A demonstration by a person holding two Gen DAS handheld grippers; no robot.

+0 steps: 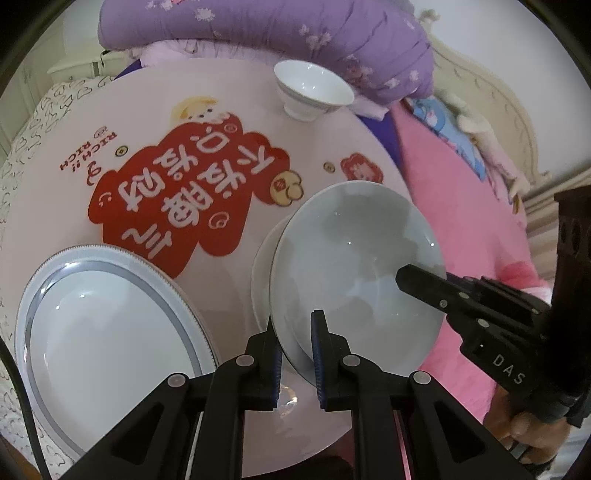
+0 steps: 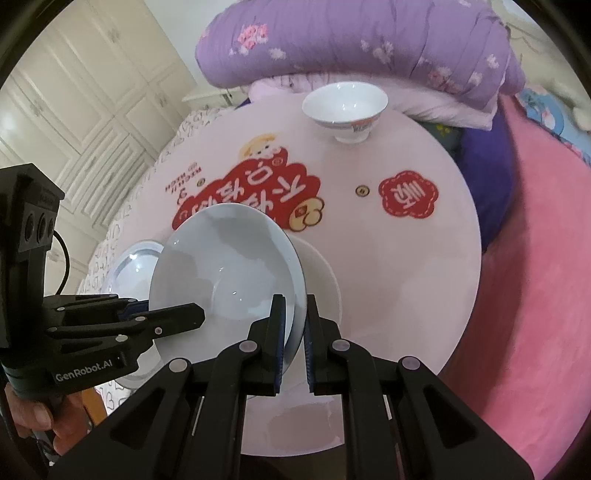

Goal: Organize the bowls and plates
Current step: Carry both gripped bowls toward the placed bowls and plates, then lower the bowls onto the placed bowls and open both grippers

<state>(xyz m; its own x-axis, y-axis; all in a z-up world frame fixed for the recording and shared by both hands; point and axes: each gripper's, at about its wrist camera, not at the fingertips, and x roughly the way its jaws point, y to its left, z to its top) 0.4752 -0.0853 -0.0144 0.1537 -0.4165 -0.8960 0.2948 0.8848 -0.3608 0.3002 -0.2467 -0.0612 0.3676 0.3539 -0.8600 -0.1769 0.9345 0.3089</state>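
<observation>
A plain white plate (image 1: 354,266) is held tilted above the round pink table (image 1: 147,122) by both grippers. My left gripper (image 1: 295,354) is shut on its near rim. My right gripper (image 2: 294,332) is shut on the opposite rim of the same plate (image 2: 225,269). Under it lies another white plate (image 1: 262,273), also in the right wrist view (image 2: 321,280). A grey-rimmed plate (image 1: 107,332) lies at the left. A small white bowl (image 1: 312,88) stands upright at the table's far edge, also in the right wrist view (image 2: 345,107).
A purple floral quilt (image 1: 266,33) lies behind the table. A pink blanket (image 2: 535,295) covers the bed to the right. White cabinets (image 2: 74,92) stand at the back left. The table top carries a red printed sticker (image 1: 177,192).
</observation>
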